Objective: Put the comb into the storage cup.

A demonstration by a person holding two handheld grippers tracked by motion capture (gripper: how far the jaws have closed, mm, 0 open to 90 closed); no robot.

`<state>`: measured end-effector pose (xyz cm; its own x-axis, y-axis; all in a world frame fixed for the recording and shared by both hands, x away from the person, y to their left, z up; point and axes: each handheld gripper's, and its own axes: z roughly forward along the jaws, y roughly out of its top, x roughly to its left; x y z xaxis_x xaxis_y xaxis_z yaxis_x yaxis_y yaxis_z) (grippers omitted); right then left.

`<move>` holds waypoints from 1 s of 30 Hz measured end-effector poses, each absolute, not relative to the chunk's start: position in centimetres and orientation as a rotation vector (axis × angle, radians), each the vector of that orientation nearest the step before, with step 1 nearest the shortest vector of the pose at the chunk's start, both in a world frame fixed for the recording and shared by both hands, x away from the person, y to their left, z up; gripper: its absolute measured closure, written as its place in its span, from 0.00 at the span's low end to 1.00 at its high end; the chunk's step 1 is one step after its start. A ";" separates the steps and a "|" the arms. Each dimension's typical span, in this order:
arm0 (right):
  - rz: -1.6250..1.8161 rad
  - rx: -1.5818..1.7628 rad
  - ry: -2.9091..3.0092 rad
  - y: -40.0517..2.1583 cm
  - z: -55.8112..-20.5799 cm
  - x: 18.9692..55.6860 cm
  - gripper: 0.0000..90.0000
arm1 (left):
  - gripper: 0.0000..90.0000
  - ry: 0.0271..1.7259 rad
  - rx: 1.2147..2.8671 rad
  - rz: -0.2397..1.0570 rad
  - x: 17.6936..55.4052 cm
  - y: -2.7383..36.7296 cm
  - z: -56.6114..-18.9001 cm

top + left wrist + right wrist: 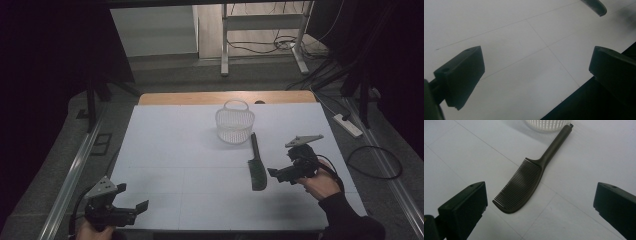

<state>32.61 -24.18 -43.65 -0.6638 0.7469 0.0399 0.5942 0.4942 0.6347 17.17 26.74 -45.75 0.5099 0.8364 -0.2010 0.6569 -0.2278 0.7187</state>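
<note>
Comb (524,185) lay flat on white surface (175,150), just ahead of right tongs (280,174), teeth end nearest them, handle pointing away twd white basket (235,125). Right tongs were released, jaws wide apart, nothing btwn them, hovering near comb w/o touching. Left tongs (131,201) were also released & empty, at surface's near edge, well apart from comb.
</note>
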 end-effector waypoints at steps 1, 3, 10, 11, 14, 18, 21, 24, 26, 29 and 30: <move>0.921 1.144 2.499 -24.2 -43.6 32.6 0.00 | 0.01 1.223 1.968 0.290 17.2 26.7 -45.8; 0.908 1.144 2.514 -24.0 -43.8 32.9 0.00 | 0.01 1.223 1.969 0.291 17.2 26.7 -45.8; 0.865 1.140 2.532 -23.4 -44.1 33.8 0.00 | 0.01 1.223 1.971 0.288 17.2 26.7 -45.8; 0.852 1.150 2.532 -23.3 -44.1 33.9 0.00 | 0.01 1.222 1.971 0.288 17.2 26.7 -45.8; 0.838 1.164 2.529 -22.9 -44.1 34.2 0.00 | 0.01 1.223 1.971 0.287 17.2 26.7 -45.8; 0.842 1.179 2.529 -22.5 -44.0 34.6 0.00 | 0.01 1.222 1.971 0.287 17.2 26.7 -45.8; 0.832 1.177 2.533 -22.4 -44.0 35.0 0.00 | 0.01 1.222 1.971 0.287 17.2 26.7 -45.8; 0.839 1.190 2.537 -22.3 -44.1 35.5 0.00 | 0.01 1.222 1.970 0.285 17.2 26.7 -45.8; 0.821 1.200 2.540 -22.1 -44.2 35.9 0.00 | 0.01 1.221 1.971 0.286 17.2 26.7 -45.8; 0.803 1.199 2.542 -21.8 -44.3 36.2 0.00 | 0.01 1.221 1.972 0.286 17.2 26.7 -45.8; 0.796 1.200 2.546 -21.6 -44.4 36.4 0.00 | 0.01 1.221 1.971 0.285 17.2 26.7 -45.8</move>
<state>36.36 -21.57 -44.43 -0.6441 0.7642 0.0336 0.6472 0.5211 0.5564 17.21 26.73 -45.77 0.5123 0.8346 -0.2024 0.6584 -0.2304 0.7165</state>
